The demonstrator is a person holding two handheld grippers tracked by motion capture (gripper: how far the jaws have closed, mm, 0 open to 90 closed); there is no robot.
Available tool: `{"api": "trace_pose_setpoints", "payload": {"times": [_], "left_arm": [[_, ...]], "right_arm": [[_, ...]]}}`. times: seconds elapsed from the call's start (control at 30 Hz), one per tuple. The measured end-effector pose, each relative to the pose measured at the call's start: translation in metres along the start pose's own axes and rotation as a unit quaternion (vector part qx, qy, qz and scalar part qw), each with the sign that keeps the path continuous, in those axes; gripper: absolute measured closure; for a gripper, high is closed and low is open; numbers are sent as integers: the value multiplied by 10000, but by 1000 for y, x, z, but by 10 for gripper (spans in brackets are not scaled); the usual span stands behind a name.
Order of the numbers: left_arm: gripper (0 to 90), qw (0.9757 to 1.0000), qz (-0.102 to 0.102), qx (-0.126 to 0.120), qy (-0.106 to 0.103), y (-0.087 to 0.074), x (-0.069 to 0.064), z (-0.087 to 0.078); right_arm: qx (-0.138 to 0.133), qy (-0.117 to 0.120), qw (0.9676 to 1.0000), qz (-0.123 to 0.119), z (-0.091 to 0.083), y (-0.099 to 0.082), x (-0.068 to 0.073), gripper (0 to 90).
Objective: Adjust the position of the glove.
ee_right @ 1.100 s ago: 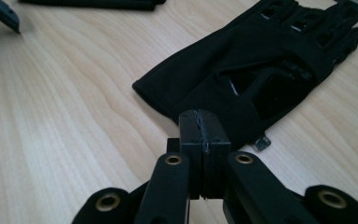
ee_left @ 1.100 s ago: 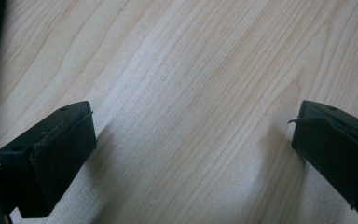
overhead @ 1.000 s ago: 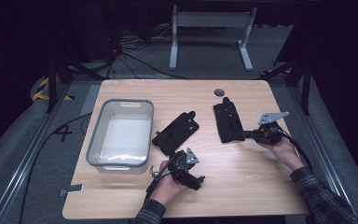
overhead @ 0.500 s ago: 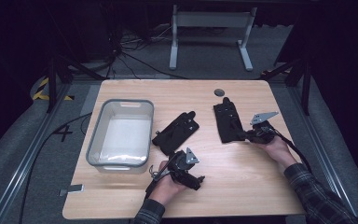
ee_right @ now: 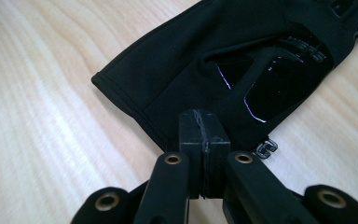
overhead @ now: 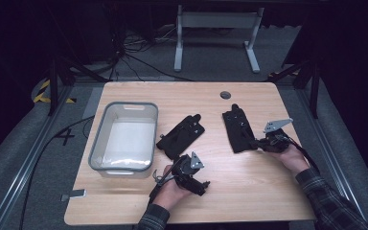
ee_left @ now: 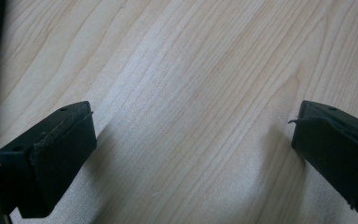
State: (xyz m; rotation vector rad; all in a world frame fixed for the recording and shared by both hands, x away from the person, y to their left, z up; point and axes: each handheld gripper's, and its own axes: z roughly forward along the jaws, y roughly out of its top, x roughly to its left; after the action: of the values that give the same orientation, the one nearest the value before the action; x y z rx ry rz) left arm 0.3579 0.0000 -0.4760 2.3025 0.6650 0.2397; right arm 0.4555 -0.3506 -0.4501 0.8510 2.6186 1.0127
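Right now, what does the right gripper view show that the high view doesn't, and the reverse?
Right gripper view: the right gripper jaws shut at the cuff edge of the right glove, with glossy printed patches on it. High view: the grey bin, the second glove, and the left gripper apart from both. Shared: the wooden table and that right glove.

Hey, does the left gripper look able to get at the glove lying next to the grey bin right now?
Probably yes. The left gripper has its jaws open over bare table, holding nothing. The glove lies just beyond it, beside the bin, with nothing between them.
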Motion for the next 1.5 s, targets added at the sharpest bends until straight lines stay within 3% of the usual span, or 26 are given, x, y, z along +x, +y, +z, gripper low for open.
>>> {"api": "trace_pose_setpoints", "payload": {"times": [0.3, 1.17, 1.33, 1.5], "left_arm": [[0, 10000, 41, -9, -36, 0, 1, 0], [0, 9999, 90, -7, -77, 1, 2, 1], [0, 9999, 89, -8, -76, 1, 2, 1], [0, 9999, 88, -8, -78, 1, 2, 1]], "right_arm": [[56, 33, 10000, 16, -18, -19, 15, 900], [166, 214, 9996, -65, -67, -75, 76, 899], [45, 215, 9996, -159, -71, -71, 79, 891], [-111, 142, 9996, -220, -64, -47, 64, 892]]}}
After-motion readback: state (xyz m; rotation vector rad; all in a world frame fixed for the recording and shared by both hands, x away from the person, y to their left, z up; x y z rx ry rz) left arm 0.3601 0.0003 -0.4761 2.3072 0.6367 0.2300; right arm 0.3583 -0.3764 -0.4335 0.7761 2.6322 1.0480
